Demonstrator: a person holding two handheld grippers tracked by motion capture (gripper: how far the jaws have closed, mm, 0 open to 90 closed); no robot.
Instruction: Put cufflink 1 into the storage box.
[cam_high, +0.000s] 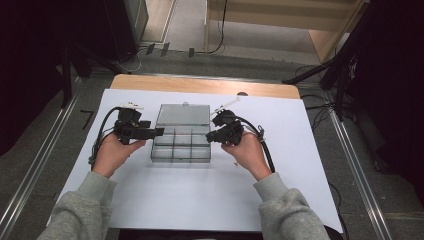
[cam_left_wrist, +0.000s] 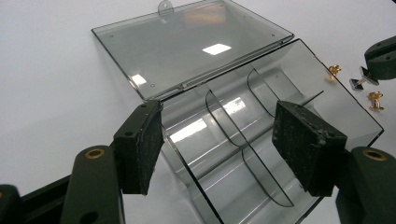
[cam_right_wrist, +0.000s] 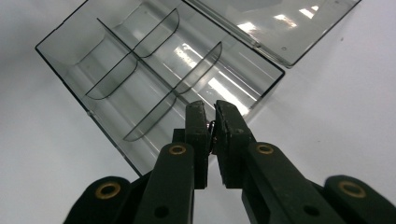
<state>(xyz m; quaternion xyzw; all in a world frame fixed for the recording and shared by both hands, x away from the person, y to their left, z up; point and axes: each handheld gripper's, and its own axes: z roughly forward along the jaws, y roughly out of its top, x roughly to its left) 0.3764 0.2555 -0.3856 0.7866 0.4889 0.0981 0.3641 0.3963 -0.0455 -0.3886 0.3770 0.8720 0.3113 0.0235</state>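
Right gripper (cam_right_wrist: 211, 122): jaws nearly together, pinching a small dark metal piece (cam_right_wrist: 212, 130), too small to identify, just above the near long wall of the clear compartment box (cam_right_wrist: 140, 79). Left gripper (cam_left_wrist: 219, 140): jaws wide apart, straddling one end corner of the box, pads not pressing on it. In the high view the box (cam_high: 181, 145) lies mid-table on the white sheet (cam_high: 210, 200), long axis running 9 to 3 o'clock, between left gripper (cam_high: 159, 132) and right gripper (cam_high: 210, 136); its hinged lid (cam_high: 183, 114) lies open flat toward 12 o'clock. Small gold fittings (cam_left_wrist: 376, 99) lie on the sheet beside the box's far end. No writing is legible.
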